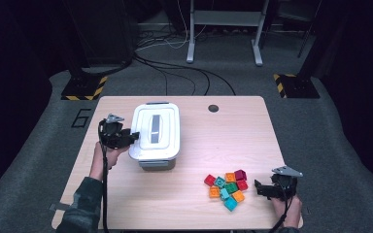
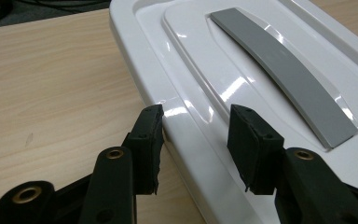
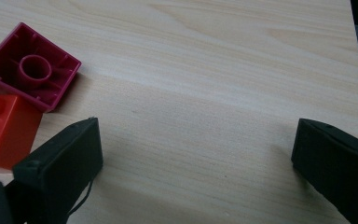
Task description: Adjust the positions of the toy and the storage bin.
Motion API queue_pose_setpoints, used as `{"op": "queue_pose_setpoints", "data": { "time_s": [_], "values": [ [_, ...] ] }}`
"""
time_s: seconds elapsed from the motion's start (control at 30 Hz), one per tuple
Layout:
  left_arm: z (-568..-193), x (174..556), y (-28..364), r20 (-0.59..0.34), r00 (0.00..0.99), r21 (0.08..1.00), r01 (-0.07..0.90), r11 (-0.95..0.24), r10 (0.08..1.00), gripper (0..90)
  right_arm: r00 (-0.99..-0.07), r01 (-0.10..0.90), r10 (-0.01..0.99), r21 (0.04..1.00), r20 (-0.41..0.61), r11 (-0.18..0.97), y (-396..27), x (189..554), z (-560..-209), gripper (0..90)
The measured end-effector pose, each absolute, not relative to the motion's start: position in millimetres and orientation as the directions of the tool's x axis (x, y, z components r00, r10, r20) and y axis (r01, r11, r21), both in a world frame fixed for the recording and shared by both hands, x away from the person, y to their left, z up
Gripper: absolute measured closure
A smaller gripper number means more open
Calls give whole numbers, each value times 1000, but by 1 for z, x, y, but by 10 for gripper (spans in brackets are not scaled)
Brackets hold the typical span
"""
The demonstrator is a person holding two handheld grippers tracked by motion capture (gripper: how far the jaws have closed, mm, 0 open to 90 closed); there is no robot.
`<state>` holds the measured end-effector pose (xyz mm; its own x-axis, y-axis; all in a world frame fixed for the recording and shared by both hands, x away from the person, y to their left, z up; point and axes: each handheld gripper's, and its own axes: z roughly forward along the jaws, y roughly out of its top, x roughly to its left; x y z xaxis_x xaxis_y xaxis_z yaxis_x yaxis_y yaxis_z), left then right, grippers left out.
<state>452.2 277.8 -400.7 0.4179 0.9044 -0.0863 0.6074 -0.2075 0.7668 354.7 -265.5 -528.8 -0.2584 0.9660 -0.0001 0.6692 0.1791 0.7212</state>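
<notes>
— While the left gripper (image 2: 196, 123) sits at the box's nine o'clock edge, is it gripping anything?
— Its jaws straddle the rim of the white lid (image 2: 223, 88), one outside the edge, one over the top. From here I cannot tell whether the pads press on it.
— And the box (image 1: 155, 133) itself?
— On the table (image 1: 126, 189), left of centre, lid on, its grey handle strip (image 2: 284, 74) running from twelve to six.
— The right gripper (image 3: 196, 154)?
— Spread wide over bare wood, grasping nothing. It rests near the table's five o'clock corner.
— The bricks (image 1: 227, 186)?
— A loose cluster just at its nine o'clock. An upturned magenta brick (image 3: 30, 65) and a red one (image 3: 0, 128) lie beside one jaw, the red one touching or nearly so.
</notes>
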Motion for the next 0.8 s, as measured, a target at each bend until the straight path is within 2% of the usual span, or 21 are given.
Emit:
{"op": "queue_pose_setpoints", "data": {
  "time_s": [0.8],
  "values": [
    [-399,467,265,-96,451,754,615,-231,887,565,-259,669,966,721,0,179,-266,355,-529,10]
  ]
}}
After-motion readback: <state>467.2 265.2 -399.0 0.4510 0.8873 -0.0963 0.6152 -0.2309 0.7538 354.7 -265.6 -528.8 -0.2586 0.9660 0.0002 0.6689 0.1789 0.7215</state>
